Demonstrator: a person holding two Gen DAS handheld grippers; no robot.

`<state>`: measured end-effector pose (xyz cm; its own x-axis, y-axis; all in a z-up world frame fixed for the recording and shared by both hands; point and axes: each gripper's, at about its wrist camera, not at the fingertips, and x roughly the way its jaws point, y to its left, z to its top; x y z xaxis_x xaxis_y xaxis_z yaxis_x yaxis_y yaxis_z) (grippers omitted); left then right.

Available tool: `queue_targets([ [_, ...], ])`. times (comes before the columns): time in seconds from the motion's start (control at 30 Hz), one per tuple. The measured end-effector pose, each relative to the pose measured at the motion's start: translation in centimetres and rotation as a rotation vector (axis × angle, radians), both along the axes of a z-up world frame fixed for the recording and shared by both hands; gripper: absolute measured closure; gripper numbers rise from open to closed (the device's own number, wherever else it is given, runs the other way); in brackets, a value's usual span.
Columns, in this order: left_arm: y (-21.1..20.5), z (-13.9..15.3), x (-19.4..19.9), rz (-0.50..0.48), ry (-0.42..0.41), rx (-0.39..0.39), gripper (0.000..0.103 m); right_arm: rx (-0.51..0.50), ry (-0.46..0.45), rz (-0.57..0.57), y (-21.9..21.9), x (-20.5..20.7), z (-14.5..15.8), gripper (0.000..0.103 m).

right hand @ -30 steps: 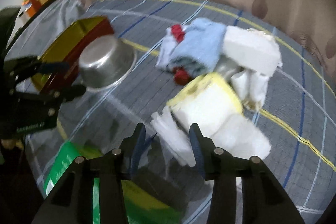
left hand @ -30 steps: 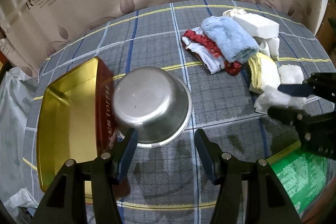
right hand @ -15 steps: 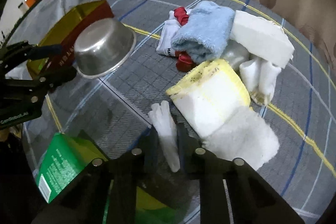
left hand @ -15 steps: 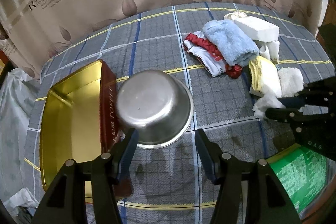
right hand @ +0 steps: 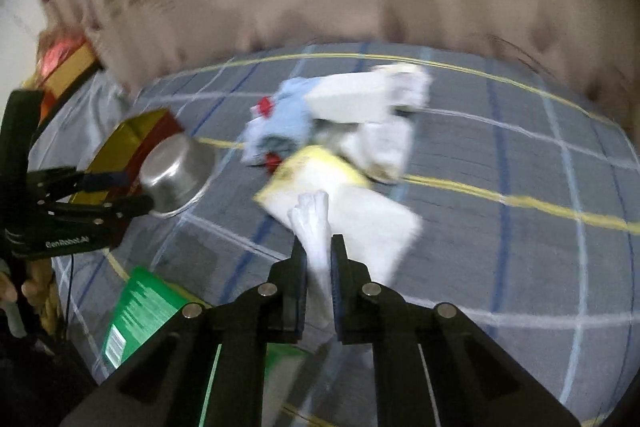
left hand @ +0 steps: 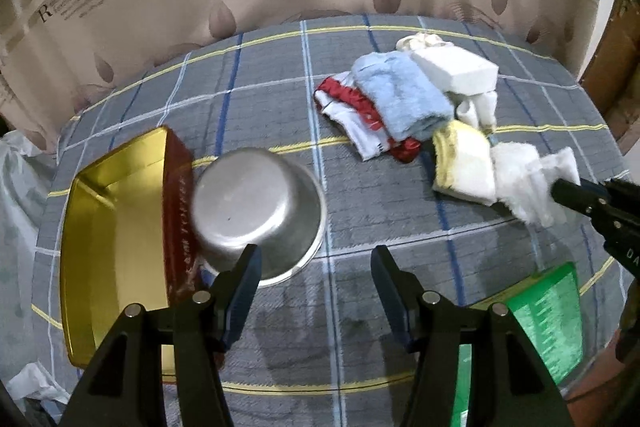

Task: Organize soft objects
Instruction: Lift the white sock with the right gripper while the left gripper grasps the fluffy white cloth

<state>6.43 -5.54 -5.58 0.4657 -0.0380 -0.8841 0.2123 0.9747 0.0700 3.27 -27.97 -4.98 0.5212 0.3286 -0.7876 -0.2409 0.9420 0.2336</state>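
Observation:
My right gripper [right hand: 318,251] is shut on a small white cloth [right hand: 314,223], which hangs raised off the table. The left wrist view shows that gripper [left hand: 560,189] at the right edge with the cloth [left hand: 538,207] bunched at its tip. Behind it lies a pile: a yellow-edged white cloth [left hand: 464,163], a fluffy white cloth [left hand: 510,163], a light blue towel [left hand: 400,95], a red-and-white garment [left hand: 360,115] and a white foam block [left hand: 456,71]. My left gripper [left hand: 316,263] is open with nothing in it, just in front of an upturned steel bowl [left hand: 256,211].
An open gold tin with a red side [left hand: 116,227] lies left of the bowl and touches it. A green box [left hand: 556,319] sits at the table's near right edge. A curtain hangs behind the grey checked tablecloth [left hand: 260,99]. The right wrist view is blurred.
The right gripper shut on the small white cloth and lifted it away from the tabletop, rolling as it went. The left gripper stayed open and in place.

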Motion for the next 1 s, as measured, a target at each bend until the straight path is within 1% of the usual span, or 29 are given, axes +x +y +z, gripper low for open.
queue_targets([
  [0.1, -0.9, 0.5, 0.3, -0.016, 0.011, -0.032, 0.045, 0.012, 0.004, -0.089, -2.7, -0.8, -0.6, 0.093],
  [0.27, -4.0, 1.4, 0.7, -0.078, 0.026, -0.068, 0.045, 0.035, -0.006, -0.217, -6.0, -2.0, -1.8, 0.093],
  [0.4, -7.6, 1.8, 1.1, -0.129, 0.051, -0.099, 0.044, -0.028, -0.022, -0.289, -7.4, -2.1, -2.5, 0.093],
  [0.47, -9.1, 1.8, 1.3, -0.147, 0.065, -0.118, 0.044, -0.035, -0.041, -0.333, -8.3, -2.3, -2.9, 0.093],
  [0.53, -10.8, 1.6, 1.7, -0.155, 0.078, -0.124, 0.044, -0.081, -0.049, -0.377, -9.0, -2.4, -3.7, 0.093],
  [0.6, -12.2, 1.3, 2.0, -0.163, 0.092, -0.136, 0.044, -0.087, -0.047, -0.399, -9.8, -2.7, -4.2, 0.093],
  [0.77, -15.2, 0.5, 3.0, -0.156, 0.094, -0.099, 0.044, -0.092, -0.038, -0.434, -10.9, -2.6, -5.6, 0.093],
  [0.83, -16.2, 0.0, 3.5, -0.159, 0.11, -0.099, 0.044, -0.075, -0.027, -0.429, -11.1, -2.5, -6.0, 0.093],
  [1.0, -18.3, -1.7, 4.8, -0.144, 0.167, -0.095, 0.044, -0.069, -0.028, -0.429, -11.0, -2.5, -6.2, 0.092],
])
